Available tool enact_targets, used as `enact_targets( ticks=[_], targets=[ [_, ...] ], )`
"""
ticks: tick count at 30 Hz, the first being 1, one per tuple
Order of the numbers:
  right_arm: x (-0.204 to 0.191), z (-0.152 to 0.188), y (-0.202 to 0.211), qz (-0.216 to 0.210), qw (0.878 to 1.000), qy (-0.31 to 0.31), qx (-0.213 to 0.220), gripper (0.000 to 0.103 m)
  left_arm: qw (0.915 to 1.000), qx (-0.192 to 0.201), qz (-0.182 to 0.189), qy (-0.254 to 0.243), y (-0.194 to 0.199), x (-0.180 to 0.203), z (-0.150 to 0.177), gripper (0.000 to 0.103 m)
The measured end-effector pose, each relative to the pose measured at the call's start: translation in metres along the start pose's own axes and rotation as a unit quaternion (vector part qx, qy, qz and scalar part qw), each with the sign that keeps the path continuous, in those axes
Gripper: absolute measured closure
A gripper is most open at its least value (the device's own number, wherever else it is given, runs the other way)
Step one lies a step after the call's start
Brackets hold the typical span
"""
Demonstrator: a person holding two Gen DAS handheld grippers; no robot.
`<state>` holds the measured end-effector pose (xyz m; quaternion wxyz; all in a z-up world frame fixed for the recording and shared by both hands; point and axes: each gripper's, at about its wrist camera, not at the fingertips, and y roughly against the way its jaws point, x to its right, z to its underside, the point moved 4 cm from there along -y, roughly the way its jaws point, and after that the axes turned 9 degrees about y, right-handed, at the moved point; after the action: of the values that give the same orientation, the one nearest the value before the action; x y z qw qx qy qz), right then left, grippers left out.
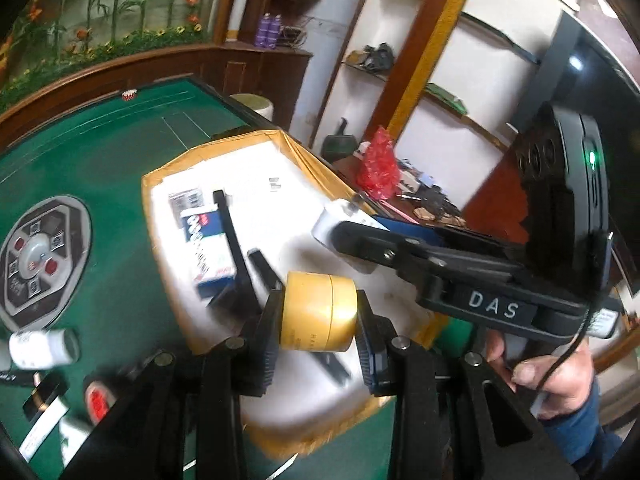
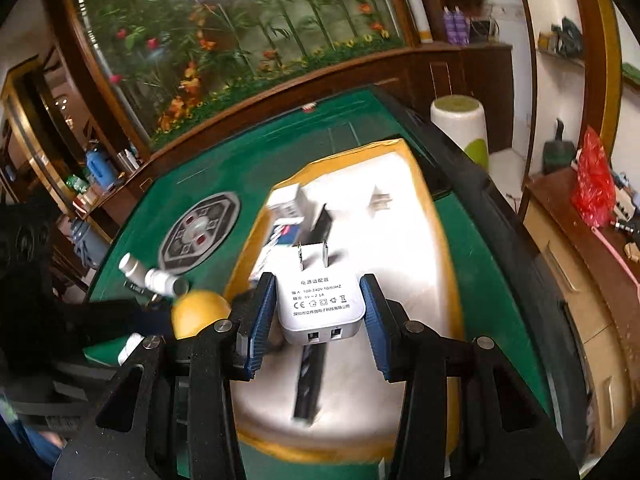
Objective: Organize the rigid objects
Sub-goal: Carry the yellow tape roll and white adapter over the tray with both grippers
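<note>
My left gripper (image 1: 318,316) is shut on a gold round jar (image 1: 318,312), held above the near part of a cardboard box (image 1: 168,172) with a white lining. My right gripper (image 2: 318,312) is shut on a white USB power adapter (image 2: 320,304), prongs pointing away, also over the box (image 2: 444,240). The right gripper shows in the left wrist view (image 1: 340,228), above the box's right side. The gold jar shows in the right wrist view (image 2: 200,312) at the left. Inside the box lie a blue-and-white carton (image 1: 206,248), black bars (image 1: 234,240) and a small plug (image 2: 380,200).
The box sits on a green mahjong table (image 1: 100,152) with a central control hub (image 1: 40,256). White bottles (image 1: 42,348) and small items lie on the felt at the left. A wooden cabinet with a red bag (image 2: 592,184) stands to the right.
</note>
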<state>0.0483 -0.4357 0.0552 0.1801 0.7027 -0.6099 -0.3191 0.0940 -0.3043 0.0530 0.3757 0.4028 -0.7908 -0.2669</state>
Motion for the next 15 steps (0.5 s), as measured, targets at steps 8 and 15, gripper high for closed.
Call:
enact_targets(
  ticks=[8, 15],
  targets=[
    [0.041, -0.028, -0.042, 0.007, 0.997, -0.024, -0.067, 0.061, 0.9982, -0.048, -0.012, 0.035, -0.052, 0.003, -0.017, 0.069],
    [0.043, -0.035, -0.077, 0.030, 0.994, 0.002, -0.107, 0.061, 0.9973, -0.054, -0.031, 0.039, -0.066, 0.002, -0.021, 0.069]
  ],
)
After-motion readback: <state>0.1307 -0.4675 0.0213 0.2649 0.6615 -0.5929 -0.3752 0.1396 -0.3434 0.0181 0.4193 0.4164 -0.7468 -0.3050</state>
